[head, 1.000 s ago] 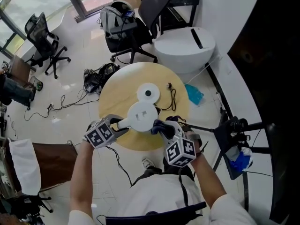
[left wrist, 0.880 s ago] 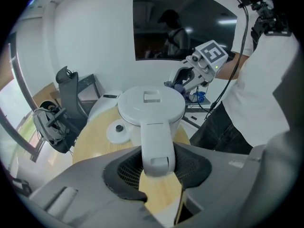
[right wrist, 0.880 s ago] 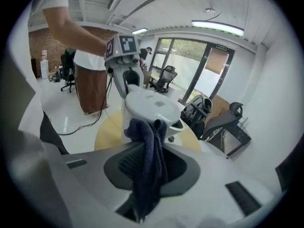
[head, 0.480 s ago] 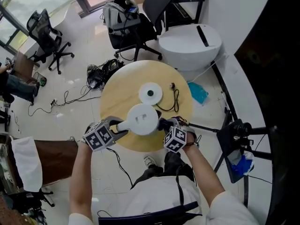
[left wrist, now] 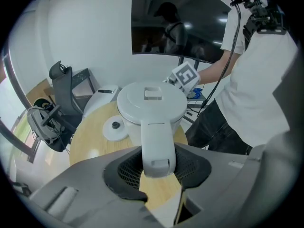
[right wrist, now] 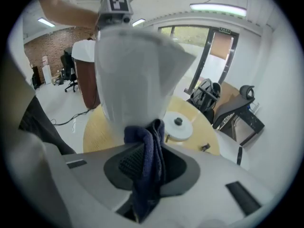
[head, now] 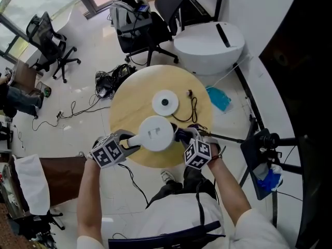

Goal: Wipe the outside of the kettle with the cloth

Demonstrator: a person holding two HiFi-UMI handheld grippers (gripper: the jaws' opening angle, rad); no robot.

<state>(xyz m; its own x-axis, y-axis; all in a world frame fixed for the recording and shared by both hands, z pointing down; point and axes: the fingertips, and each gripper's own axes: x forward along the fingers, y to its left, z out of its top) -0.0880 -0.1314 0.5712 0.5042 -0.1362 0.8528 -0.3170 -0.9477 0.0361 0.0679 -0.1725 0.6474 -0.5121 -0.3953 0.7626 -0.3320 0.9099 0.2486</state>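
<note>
A round wooden table [head: 132, 95] stands on a pale glossy floor [head: 83, 77]. On it lies a white disc-shaped base [head: 165, 102], and just beside that a black cord [head: 193, 109] loops across the wood. Beyond the table stands a black office chair [head: 161, 14] with a grey backpack [head: 124, 15] on it; a second black chair [head: 49, 38] is well apart, at the left. A white round unit [head: 210, 41] sits near the wall, with a blue bag [head: 219, 99] on the floor close by. A tangle of cables [head: 109, 82] lies left of the table.
</note>
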